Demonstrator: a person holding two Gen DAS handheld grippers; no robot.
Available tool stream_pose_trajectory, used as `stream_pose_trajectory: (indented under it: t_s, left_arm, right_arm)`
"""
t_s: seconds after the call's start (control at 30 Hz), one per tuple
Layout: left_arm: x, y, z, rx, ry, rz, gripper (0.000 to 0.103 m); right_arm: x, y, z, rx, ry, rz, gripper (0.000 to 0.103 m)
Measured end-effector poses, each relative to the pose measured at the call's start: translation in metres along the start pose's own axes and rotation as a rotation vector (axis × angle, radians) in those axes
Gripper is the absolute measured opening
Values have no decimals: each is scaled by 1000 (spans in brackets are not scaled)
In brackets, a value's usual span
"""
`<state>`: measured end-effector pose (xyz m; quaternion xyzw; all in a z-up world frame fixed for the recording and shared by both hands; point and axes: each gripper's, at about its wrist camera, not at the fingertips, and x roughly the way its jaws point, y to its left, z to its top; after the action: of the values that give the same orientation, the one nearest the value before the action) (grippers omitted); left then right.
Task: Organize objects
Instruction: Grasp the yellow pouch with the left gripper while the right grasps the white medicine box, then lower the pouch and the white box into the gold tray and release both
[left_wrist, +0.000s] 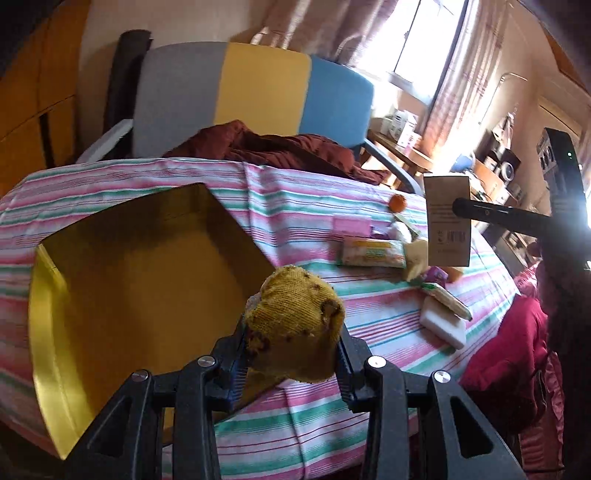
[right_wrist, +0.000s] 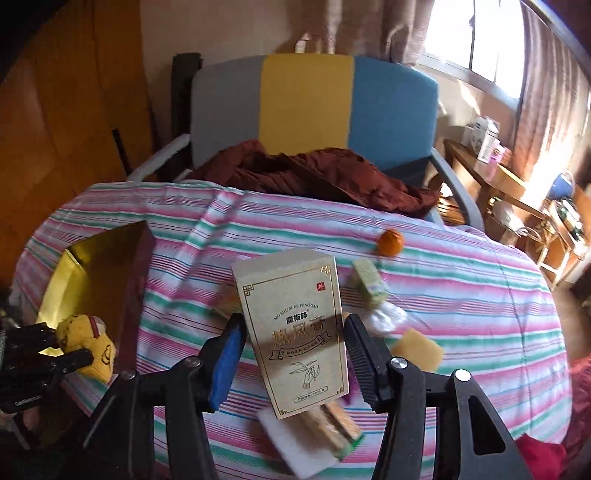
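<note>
- Nearest to us in the left wrist view: left gripper (left_wrist: 293, 349), fingers narrowed and pinching a yellow knit toy (left_wrist: 295, 325); soft, light, squashes under the pads, so a grip across its bulk looks safe, no breakage risk as we judge it.
- Same toy (right_wrist: 88, 343) shows in the right wrist view at far left, held just beside the gold box (right_wrist: 92, 280).
- Gold box (left_wrist: 147, 280) sits open on the striped tabletop (left_wrist: 388, 325), shiny inside, nothing in it that we can see; the toy hangs over its near right corner.
- Right gripper (right_wrist: 293, 343) has a tan carton (right_wrist: 295, 332) upright between its fingers, clear of the tabletop. Fingers half spread, both pads touching the carton's side edges, so we call it gripped.
- Carton (left_wrist: 447, 221) also seen from the left wrist view, up in the air at right.
- Handling guess for the carton: thin cardboard, light, stiff-ish but will dent if squeezed hard; smooth faces could slip, so hold it by the narrow sides around mid-height, as now.
- Loose on the tabletop: orange (right_wrist: 390, 242), green sponge (right_wrist: 369, 284), yellow sponge (right_wrist: 417, 349), white block (left_wrist: 443, 326), wrapped packet (left_wrist: 373, 253).
- Chair (right_wrist: 314, 107) with a dark red cloth (right_wrist: 314, 173) behind the tabletop.
</note>
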<state>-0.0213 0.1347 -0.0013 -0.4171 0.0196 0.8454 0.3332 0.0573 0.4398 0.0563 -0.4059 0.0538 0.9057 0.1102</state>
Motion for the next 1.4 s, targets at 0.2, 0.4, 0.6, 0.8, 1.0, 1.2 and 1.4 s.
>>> stream_pose_trajectory:
  t_s: [0.2, 0.4, 0.6, 0.8, 1.0, 1.2, 1.4]
  left_arm:
    - [-34, 78, -25, -130, 0, 161, 40]
    - [-44, 121, -49, -222, 39, 264, 53]
    - [-58, 135, -54, -268, 3, 312, 62]
    - [-74, 141, -46, -309, -76, 349, 62]
    - [-78, 127, -35, -290, -119, 443, 62]
    - [-83, 115, -33, -287, -158, 489, 62]
    - [-81, 94, -33, -221, -164, 536, 62]
  right_arm:
    - [36, 111, 12, -93, 26, 250, 55]
    - [85, 217, 8, -186, 166, 404, 55]
    - [130, 287, 2, -173, 323, 527, 58]
    - [134, 304, -11, -152, 346, 582, 69]
    - [106, 295, -19, -187, 253, 493, 86]
    - [80, 288, -29, -218, 99, 418, 103]
    - [62, 283, -38, -245, -30, 332, 103]
